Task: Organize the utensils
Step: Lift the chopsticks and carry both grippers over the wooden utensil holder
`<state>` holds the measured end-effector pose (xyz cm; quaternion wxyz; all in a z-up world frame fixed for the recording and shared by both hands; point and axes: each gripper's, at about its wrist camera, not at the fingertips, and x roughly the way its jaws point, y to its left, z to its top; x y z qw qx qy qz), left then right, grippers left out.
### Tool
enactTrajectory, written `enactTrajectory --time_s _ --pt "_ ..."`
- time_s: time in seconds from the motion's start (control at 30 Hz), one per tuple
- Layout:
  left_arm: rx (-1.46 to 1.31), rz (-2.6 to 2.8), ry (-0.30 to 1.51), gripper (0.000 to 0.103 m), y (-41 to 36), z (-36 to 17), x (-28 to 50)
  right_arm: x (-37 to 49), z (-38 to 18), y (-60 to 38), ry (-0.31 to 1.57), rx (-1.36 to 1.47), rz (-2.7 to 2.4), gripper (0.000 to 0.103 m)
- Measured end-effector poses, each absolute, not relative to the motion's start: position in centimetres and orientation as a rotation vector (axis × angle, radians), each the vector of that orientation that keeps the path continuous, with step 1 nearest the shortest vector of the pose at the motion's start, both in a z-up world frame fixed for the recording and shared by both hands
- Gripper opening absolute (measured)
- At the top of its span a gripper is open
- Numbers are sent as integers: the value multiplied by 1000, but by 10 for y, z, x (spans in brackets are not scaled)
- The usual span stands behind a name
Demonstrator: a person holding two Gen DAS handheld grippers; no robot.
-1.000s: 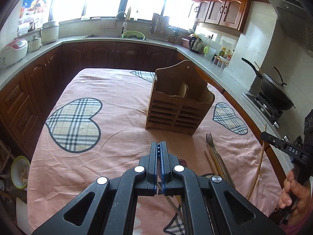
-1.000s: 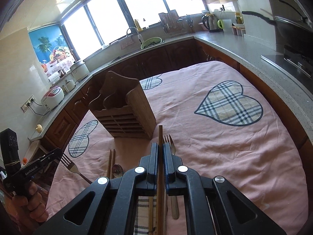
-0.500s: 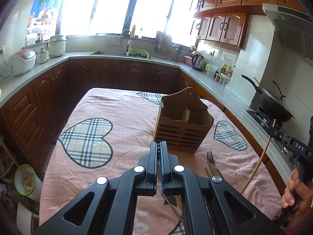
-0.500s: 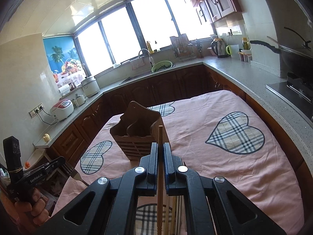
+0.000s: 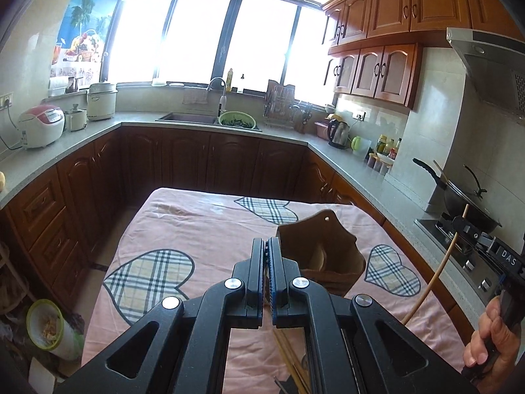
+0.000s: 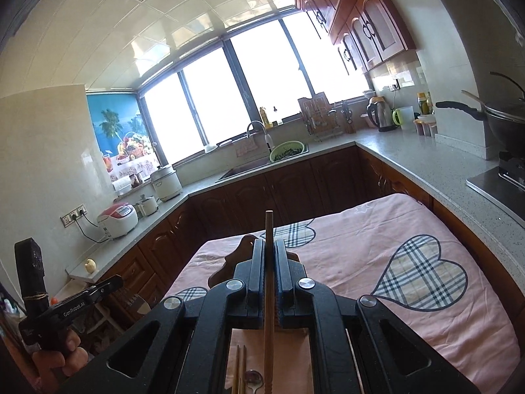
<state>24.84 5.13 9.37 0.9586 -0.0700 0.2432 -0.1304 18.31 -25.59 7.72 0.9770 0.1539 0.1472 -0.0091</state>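
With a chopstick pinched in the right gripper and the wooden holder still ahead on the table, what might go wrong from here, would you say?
1. The right gripper pinches the chopstick by a narrow hold; it may pivot or slip out.
2. The wooden holder stands loose on the pink cloth; a poke at its rim may tip or push it.
3. The left gripper seems to hold a fork, so both may crowd the holder.

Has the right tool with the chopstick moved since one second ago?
Yes. The right tool rose with the chopstick: the wooden holder now sits much lower, mostly hidden behind its fingers.
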Motion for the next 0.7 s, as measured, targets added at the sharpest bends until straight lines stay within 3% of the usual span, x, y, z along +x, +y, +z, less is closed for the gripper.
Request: enactTrajectory --time_s 0.47,0.7 --pt "-138 -220 415 1 38 97 328 250 111 -271 94 351 -54 5" --pt "-128 -217 451 1 18 62 385 282 80 -288 68 387 -100 5"
